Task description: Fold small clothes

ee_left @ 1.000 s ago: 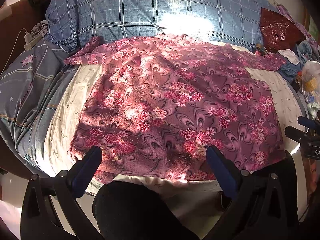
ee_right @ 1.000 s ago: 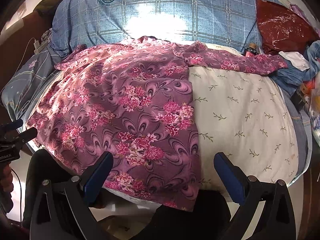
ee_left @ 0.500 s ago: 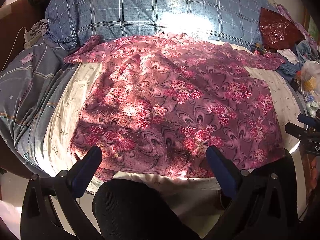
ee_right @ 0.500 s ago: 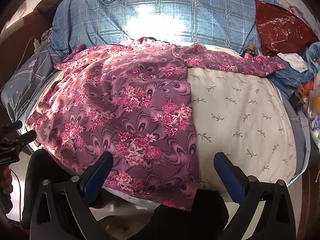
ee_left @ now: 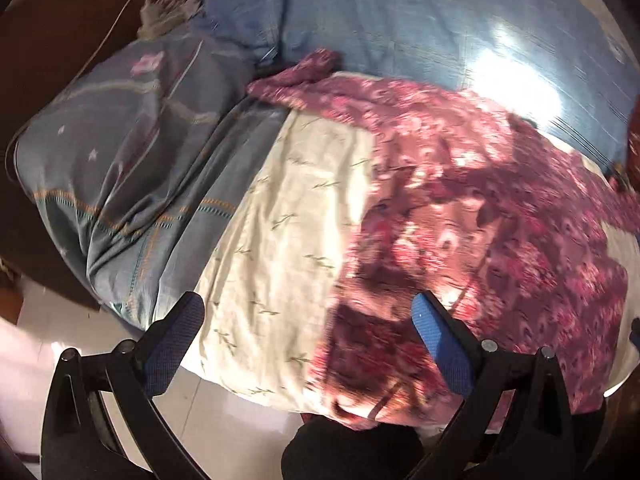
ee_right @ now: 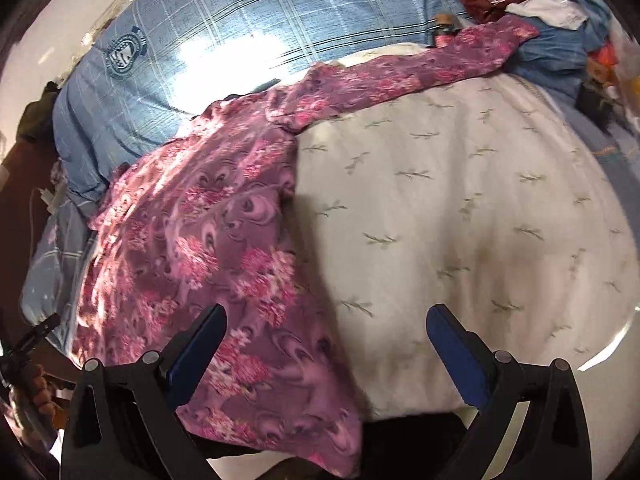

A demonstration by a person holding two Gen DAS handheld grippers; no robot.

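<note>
On the cream bedsheet point(ee_right: 460, 200) the floral shirt point(ee_right: 208, 232) lies spread flat, sleeves out to both sides, hem hanging over the near edge. Left gripper point(ee_left: 308, 336) and right gripper point(ee_right: 324, 336) both stand wide apart, holding nothing, above the near hem corners. Judged step: reach for a side edge or sleeve to fold inward. Pinch one cloth layer only (not the sheet), lift low, lay it straight across the middle. The left view is motion-blurred; the print hides seams and collar. The far sleeve point(ee_right: 472, 48) ends among clutter; its cuff is unclear.
</note>
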